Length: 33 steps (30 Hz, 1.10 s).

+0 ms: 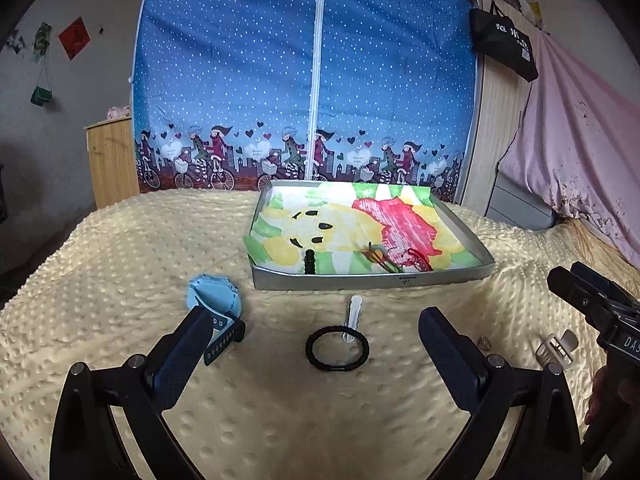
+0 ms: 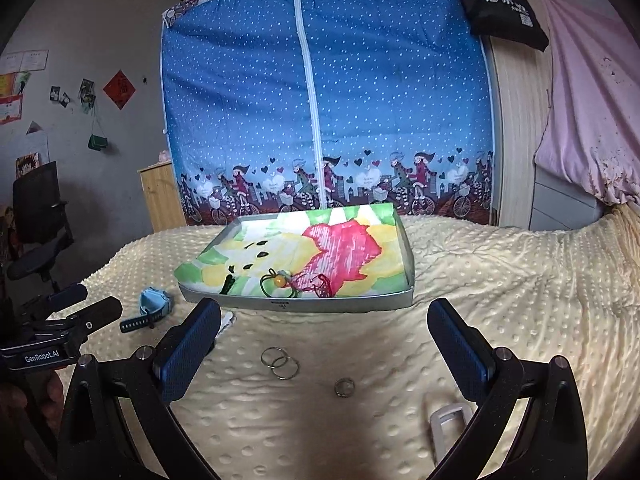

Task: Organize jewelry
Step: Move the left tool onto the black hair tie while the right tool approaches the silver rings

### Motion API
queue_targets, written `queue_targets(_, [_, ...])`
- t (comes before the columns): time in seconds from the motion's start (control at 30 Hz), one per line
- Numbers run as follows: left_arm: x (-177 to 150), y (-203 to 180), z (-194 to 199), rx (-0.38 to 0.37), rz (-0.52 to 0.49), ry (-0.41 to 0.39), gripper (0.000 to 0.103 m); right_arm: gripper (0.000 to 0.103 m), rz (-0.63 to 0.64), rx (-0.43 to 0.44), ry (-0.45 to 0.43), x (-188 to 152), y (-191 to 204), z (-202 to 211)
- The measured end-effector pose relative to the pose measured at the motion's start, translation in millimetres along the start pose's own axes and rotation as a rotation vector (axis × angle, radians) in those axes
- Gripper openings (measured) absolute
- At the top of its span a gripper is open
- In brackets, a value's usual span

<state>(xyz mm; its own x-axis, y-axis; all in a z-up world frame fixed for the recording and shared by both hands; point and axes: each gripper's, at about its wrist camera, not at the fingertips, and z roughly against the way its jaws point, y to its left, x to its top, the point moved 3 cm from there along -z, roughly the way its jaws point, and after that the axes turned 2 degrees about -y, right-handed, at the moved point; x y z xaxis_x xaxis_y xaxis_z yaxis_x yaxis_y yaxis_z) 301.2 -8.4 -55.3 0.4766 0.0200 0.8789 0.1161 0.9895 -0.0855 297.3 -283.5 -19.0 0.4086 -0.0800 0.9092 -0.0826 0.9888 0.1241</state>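
Left wrist view has the left tool [image 1: 316, 350] released, its two pads spread wide over the cream bedspread [image 1: 120, 248] with nothing between them but one black hair tie [image 1: 337, 348], which lies flat on the bed in front of the silver tray [image 1: 372, 280]. One white clip [image 1: 353, 314] lies between the hair tie and the tray's near wall, its near end touching the tie. One light blue watch [image 1: 216, 304] rests beside the tool's left pad, to the left of the tray's near corner. Inside the tray, on its painted paper lining, along the near wall lie one black clip [image 1: 310, 261], a green cord loop [image 1: 378, 258] and a red string piece [image 1: 416, 261].

Right wrist view shows the right tool [image 2: 324, 352] also released and holding nothing. In front of the tray, between its pads, lie two thin silver rings [image 2: 280, 362], overlapping, and one thicker ring [image 2: 345, 386] apart from them. One clear clip [image 2: 446, 426] lies by the right pad, partly hidden.
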Motion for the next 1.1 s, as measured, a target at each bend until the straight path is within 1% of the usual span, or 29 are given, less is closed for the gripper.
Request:
queue_targets(0.17, [-16.0, 2.8, -31.9, -0.027, 0.000, 0.059, 0.103, 0.101, -0.008, 0.052, 0.086, -19.3, -1.0, -39.4])
queue_targets(0.2, [-18.4, 2.1, -36.1, -0.030, -0.006, 0.065, 0.101, 0.101, -0.012, 0.067, 0.101, -24.1, 0.2, -45.0])
queue_targets(0.27, [-22.5, 0.5, -43.7, -0.036, -0.018, 0.081, 0.094, 0.093, -0.005, 0.086, 0.135, -32.4, 4.3, -56.3])
queue_targets(0.3, [-24.1, -0.3, -47.9, -0.039, -0.019, 0.093, 0.090, 0.082, 0.000, 0.095, 0.155, -36.5, 6.6, -61.9])
queue_targets(0.33, [-25.4, -0.8, -51.4, -0.042, -0.018, 0.104, 0.086, 0.075, 0.002, 0.106, 0.176, -40.9, 8.9, -67.6])
queue_targets(0.47, [-29.3, 1.2, -63.0, -0.045, -0.008, 0.148, 0.075, 0.067, 0.016, 0.142, 0.241, -57.0, 17.3, -84.3])
queue_targets(0.5, [-30.7, 1.7, -65.8, -0.047, -0.005, 0.163, 0.069, 0.058, 0.020, 0.148, 0.258, -59.0, 18.5, -88.6])
queue_targets(0.53, [-32.3, 2.4, -69.5, -0.041, -0.001, 0.182, 0.064, 0.053, 0.022, 0.152, 0.272, -61.3, 20.4, -92.3])
queue_targets(0.63, [-37.3, 7.3, -78.6, -0.029, 0.021, 0.225, 0.056, 0.053, 0.028, 0.167, 0.300, -66.7, 23.7, -99.2])
queue_targets(0.77, [-39.6, 12.3, -82.3, -0.034, 0.050, 0.242, 0.049, 0.053, 0.035, 0.181, 0.332, -71.8, 28.8, -106.8])
queue_targets(0.87, [-41.2, 12.1, -85.4, -0.042, 0.052, 0.256, 0.038, 0.053, 0.042, 0.182, 0.348, -74.9, 32.1, -111.3])
queue_targets(0.9, [-42.3, 11.6, -87.1, -0.045, 0.050, 0.264, 0.032, 0.053, 0.043, 0.182, 0.351, -75.6, 33.1, -111.8])
queue_targets(0.93, [-43.1, 11.0, -88.9, -0.044, 0.047, 0.273, 0.028, 0.050, 0.044, 0.184, 0.353, -76.0, 33.7, -112.2])
queue_targets(1.0, [-44.2, 9.5, -91.2, -0.048, 0.043, 0.280, 0.024, 0.046, 0.043, 0.185, 0.356, -75.8, 33.8, -112.9])
queue_targets(1.07, [-44.5, 8.0, -92.1, -0.054, 0.041, 0.285, 0.016, 0.045, 0.042, 0.186, 0.357, -76.1, 33.6, -112.9])
queue_targets(1.1, [-44.6, 7.5, -91.9, -0.057, 0.038, 0.287, 0.009, 0.040, 0.041, 0.186, 0.359, -76.6, 33.7, -112.8])
